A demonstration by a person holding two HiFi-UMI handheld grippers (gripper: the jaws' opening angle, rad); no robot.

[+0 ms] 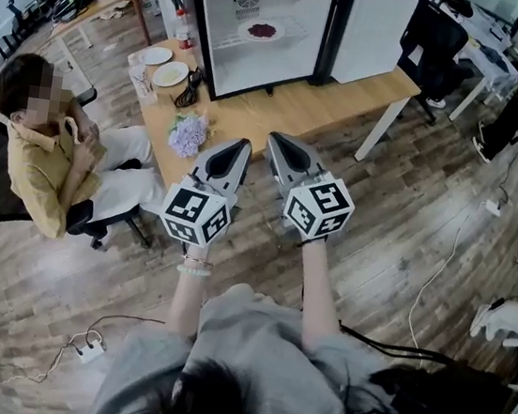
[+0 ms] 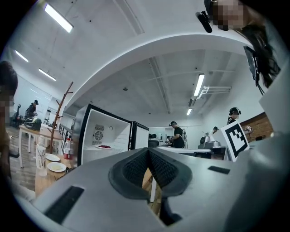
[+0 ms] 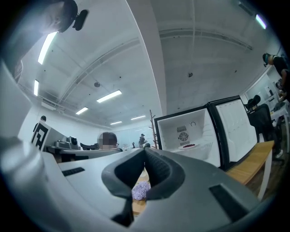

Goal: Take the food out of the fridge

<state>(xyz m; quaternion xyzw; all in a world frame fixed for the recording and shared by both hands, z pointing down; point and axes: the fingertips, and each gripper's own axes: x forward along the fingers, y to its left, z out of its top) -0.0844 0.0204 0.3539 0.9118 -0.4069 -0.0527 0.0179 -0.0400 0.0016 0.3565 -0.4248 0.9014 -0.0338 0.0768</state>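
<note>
A small fridge (image 1: 263,31) stands open on the wooden table (image 1: 291,106), its door (image 1: 372,32) swung to the right. On its wire shelf sits a white plate of dark red food (image 1: 261,30), also seen as the plate (image 2: 104,146) in the left gripper view and the plate (image 3: 188,146) in the right gripper view. My left gripper (image 1: 241,144) and right gripper (image 1: 275,140) hover side by side at the table's near edge, short of the fridge. Both point level toward it. The left gripper (image 2: 148,152) and right gripper (image 3: 145,152) have their jaws shut with nothing held.
A bunch of purple flowers (image 1: 188,133) lies on the table just ahead of the left gripper. Two plates (image 1: 171,73), a cup (image 1: 145,82) and a black cable sit at the table's left end. A person (image 1: 43,154) sits at left. A power strip (image 1: 89,349) lies on the floor.
</note>
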